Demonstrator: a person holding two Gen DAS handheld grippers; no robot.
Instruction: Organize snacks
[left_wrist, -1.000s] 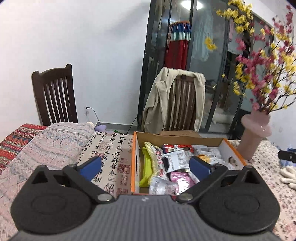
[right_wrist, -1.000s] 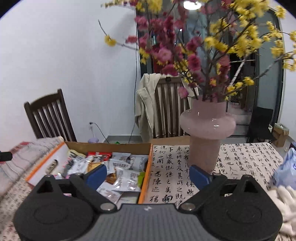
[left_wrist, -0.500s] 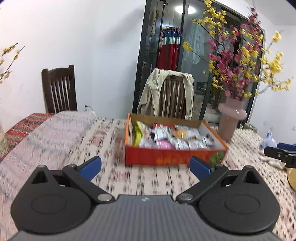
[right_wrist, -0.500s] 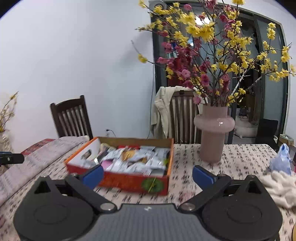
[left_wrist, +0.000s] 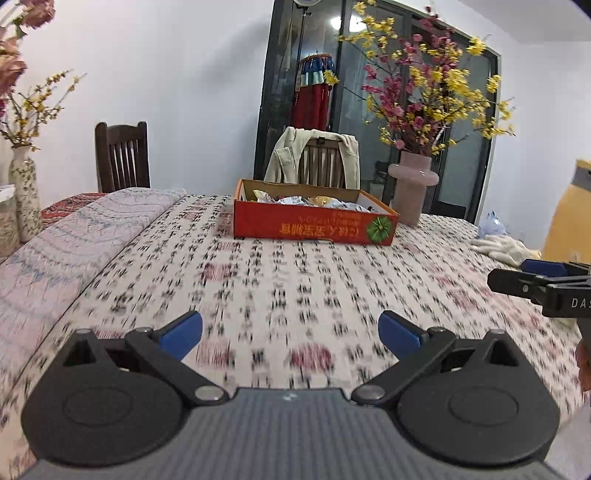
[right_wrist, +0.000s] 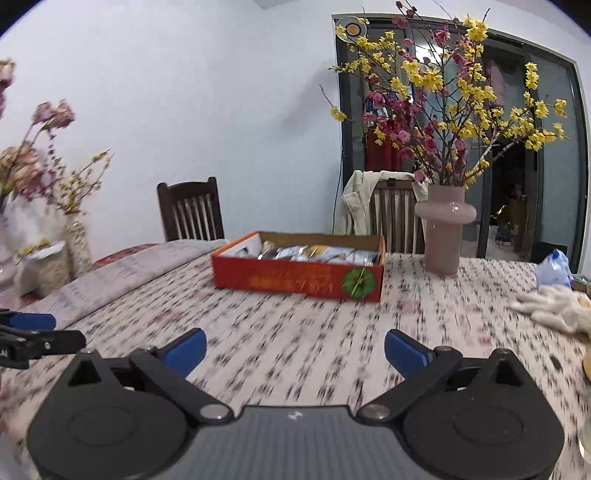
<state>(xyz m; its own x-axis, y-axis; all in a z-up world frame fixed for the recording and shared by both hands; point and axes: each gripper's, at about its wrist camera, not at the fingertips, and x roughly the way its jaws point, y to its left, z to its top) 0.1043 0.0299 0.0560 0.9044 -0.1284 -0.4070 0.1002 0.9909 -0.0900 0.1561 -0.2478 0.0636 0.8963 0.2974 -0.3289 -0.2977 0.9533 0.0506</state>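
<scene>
Right wrist view: snack box (right_wrist: 299, 282) sits well beyond the empty, wide-apart right hand-held gripper (right_wrist: 295, 350).

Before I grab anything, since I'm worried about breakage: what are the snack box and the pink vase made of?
Snack box: looks like cardboard, with a printed red outside and a plain brown raw edge along the rim. Pink vase: probably glass or glazed ceramic, going by the smooth, glossy surface with a light reflection.
</scene>
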